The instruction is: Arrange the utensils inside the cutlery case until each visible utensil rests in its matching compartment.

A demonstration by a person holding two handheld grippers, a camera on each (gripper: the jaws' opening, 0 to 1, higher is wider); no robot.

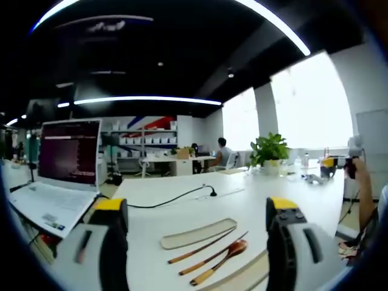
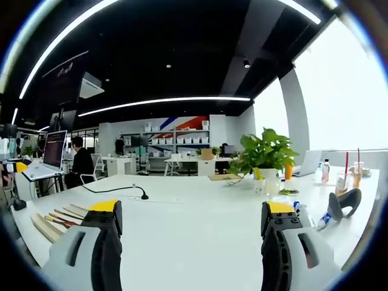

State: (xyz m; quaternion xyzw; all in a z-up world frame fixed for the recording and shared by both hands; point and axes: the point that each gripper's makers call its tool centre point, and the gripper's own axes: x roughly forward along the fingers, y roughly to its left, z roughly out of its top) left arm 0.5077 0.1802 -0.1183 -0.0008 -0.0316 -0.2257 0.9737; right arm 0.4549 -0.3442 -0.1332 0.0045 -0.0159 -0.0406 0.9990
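**Both grippers raised and empty above the table; utensils lying loose beside the case parts**

Left gripper view. The left gripper (image 1: 197, 242) is held level above the white table (image 1: 182, 191), jaws spread wide with nothing between them. Just ahead of the jaws and between them lie the task's things: a pale, shallow case lid (image 1: 198, 233), then two dark chopsticks (image 1: 203, 247) side by side, then a wooden spoon (image 1: 219, 260) with its bowl pointing away from the gripper. A second pale piece, probably the cutlery case (image 1: 239, 277) itself, shows at the near edge, partly cut off. The utensils rest on the bare table between the two pale pieces, so judged from this layout no compartment has been filled yet. Beyond the jaws, a black cable (image 1: 176, 199) crosses the table; off the left jaw stands an open laptop (image 1: 60, 176).

Right gripper view. The right gripper (image 2: 191, 242) is likewise level and wide open, carrying nothing. The utensil set (image 2: 57, 221) lies far off its left jaw, near the table's edge, well apart from this gripper. A potted plant (image 2: 264, 157) stands ahead of the right jaw.

Pose. Both grippers point along the table rather than down at it. The left one is the better placed to begin, since the utensils lie between its jaws; it would need to tilt down and descend before closing on anything.
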